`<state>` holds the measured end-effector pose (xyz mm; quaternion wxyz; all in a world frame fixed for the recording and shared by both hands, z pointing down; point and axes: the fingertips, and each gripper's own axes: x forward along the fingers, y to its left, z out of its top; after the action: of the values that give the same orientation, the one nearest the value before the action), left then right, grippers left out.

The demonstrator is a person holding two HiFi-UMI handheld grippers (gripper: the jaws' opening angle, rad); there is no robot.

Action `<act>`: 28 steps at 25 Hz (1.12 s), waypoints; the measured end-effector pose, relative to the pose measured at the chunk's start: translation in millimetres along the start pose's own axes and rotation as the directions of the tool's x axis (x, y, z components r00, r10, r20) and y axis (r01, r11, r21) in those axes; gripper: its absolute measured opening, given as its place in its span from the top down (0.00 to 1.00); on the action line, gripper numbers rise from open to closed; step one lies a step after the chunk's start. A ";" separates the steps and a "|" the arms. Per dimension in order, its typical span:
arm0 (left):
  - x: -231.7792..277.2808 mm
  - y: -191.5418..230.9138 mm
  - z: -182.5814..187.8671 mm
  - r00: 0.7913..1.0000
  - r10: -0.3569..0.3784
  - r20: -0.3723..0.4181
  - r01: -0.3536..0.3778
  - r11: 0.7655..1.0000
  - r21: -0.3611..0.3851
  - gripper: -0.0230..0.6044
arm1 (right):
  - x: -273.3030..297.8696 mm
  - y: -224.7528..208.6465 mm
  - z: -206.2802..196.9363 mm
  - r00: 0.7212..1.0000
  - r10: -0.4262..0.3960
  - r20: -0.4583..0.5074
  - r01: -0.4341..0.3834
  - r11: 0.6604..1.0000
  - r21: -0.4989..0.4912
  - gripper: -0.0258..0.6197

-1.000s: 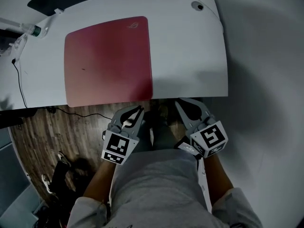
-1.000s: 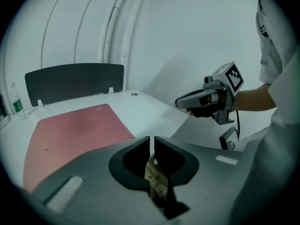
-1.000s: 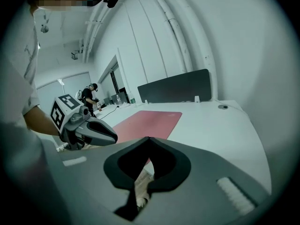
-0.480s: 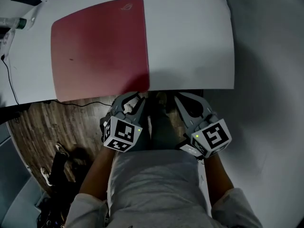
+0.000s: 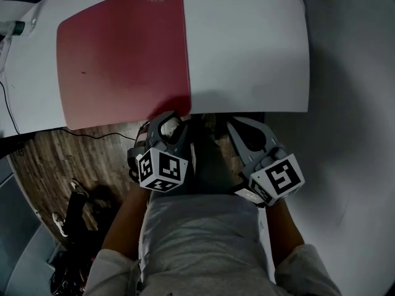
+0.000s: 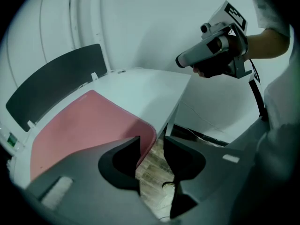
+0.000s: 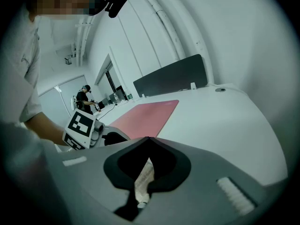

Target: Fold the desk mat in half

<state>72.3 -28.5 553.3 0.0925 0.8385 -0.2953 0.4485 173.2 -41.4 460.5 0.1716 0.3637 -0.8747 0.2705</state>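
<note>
Desk mat [image 5: 120, 54] lies flat on worktop [image 5: 247, 48]; left gripper [image 5: 173, 122] fingers opening, nothing between; right gripper [image 5: 244, 128] fingers closed, empty

Matt pink desk mat [image 5: 120, 57] on smooth white table [image 5: 247, 48], wood-grain floor [image 5: 80, 159] below.

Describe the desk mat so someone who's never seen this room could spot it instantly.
Find the big white desk. On its left half lies the desk mat, flat and unfolded, reaching the front edge. It alone is pinkish-red, a large rectangle with rounded corners against the white top.
</note>
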 end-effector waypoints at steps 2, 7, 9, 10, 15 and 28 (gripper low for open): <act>5.1 -0.7 -2.8 1.000 0.007 -0.014 -0.007 1.000 0.013 0.67 | 1.1 -2.5 -3.0 1.000 -0.002 -0.012 0.002 1.000 0.010 0.95; 10.4 1.6 -3.2 0.997 0.068 -0.029 -0.066 0.997 0.043 0.67 | 1.8 -7.3 -8.8 1.000 -0.001 -0.020 0.001 1.000 0.027 0.95; 12.3 2.8 -4.7 0.993 0.112 -0.045 -0.107 0.989 0.099 0.66 | 1.8 -7.6 -9.5 1.000 0.006 -0.016 -0.005 1.000 0.018 0.95; 13.4 3.3 -5.6 0.990 0.129 -0.053 -0.122 0.985 0.123 0.65 | 1.7 -7.7 -9.3 1.000 0.007 -0.014 -0.006 1.000 0.017 0.95; 13.7 7.6 -4.5 0.988 0.146 -0.045 -0.141 0.985 0.099 0.71 | 0.7 -9.4 -11.9 1.000 0.004 -0.022 -0.004 1.000 0.031 0.95; 4.6 11.2 2.1 0.997 0.074 0.019 -0.072 0.992 -0.104 0.89 | 3.4 -8.0 -5.7 1.000 0.016 -0.011 -0.016 0.999 0.029 0.95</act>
<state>69.2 -40.3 554.6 0.1159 0.8263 -0.3496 0.4261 177.3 -44.6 469.5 0.1692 0.3574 -0.8727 0.2864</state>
